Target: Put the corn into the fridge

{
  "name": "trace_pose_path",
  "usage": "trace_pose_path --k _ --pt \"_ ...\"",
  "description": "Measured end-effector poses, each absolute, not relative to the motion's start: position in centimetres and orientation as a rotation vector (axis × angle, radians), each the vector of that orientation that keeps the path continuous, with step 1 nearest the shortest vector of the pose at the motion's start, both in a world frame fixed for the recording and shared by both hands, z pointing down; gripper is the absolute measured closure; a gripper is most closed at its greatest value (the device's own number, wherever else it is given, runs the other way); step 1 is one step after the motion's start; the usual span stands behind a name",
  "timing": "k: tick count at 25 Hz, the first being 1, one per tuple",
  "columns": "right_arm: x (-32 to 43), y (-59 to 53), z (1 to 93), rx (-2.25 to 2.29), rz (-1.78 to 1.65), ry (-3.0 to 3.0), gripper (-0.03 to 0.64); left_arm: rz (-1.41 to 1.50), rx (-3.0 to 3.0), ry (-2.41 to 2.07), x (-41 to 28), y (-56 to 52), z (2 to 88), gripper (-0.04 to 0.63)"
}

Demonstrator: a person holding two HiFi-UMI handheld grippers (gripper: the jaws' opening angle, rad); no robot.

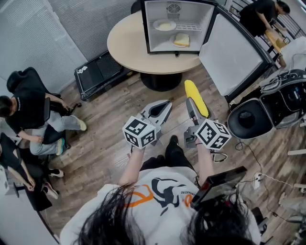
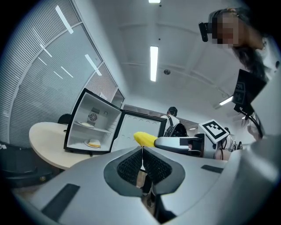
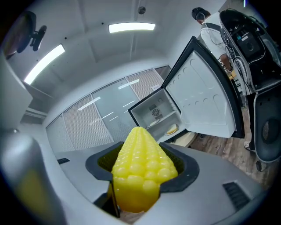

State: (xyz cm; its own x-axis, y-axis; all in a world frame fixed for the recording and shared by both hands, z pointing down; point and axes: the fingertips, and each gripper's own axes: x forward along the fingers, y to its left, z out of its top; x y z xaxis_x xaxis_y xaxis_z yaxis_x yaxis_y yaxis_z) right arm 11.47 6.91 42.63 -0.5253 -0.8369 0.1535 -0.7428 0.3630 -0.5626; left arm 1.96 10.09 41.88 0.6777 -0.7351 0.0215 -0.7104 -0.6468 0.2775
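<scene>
**Corn carried toward the open fridge**

Viewed from above over a brown wooden plank floor (image 1: 110, 143), well apart from a round beige table (image 1: 125, 45). Found on that table a small black-framed, white-lined fridge (image 1: 196, 12), with its white door (image 1: 234, 57) swung wide to the right. Judged the step in hand as the carry toward the cabinet, with nothing yet placed. Gripped a yellow, knobbly corn cob (image 1: 196, 97) lengthwise in the right gripper (image 1: 192, 104), jaws clamped on the butt end and the tip aimed ahead at the fridge. Carried the left gripper (image 1: 165, 107) just beside it, jaws pressed together on nothing.

Called for a level, straight entry through the cabinet mouth, kept to the left of the door's edge and above the table rim. Called also for a bare patch of compartment floor or shelf, and for release only with the cob at rest, given a rounded shape likely to roll.

Noted off the path:
- a low black platform (image 1: 103, 72) beside the table
- black rounded equipment with cables (image 1: 248, 119) at the right
- seated people (image 1: 28, 105) at the left

Noted inside the fridge:
- a white plate with something pale (image 1: 165, 25) on the upper shelf
- a pale slab of bread or cake (image 1: 181, 40) on the bottom

Saw nothing standing between the grippers and the table. Rated the door edge and the two stored foods as the likeliest snags.
</scene>
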Motion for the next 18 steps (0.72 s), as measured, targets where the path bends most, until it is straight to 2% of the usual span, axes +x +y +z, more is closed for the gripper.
trace_pose_path --k 18 --pt "12.8 -7.9 42.3 -1.439 -0.865 2.481 0.357 -0.123 2.633 -1.183 4.0 -4.2 41.8 0.583"
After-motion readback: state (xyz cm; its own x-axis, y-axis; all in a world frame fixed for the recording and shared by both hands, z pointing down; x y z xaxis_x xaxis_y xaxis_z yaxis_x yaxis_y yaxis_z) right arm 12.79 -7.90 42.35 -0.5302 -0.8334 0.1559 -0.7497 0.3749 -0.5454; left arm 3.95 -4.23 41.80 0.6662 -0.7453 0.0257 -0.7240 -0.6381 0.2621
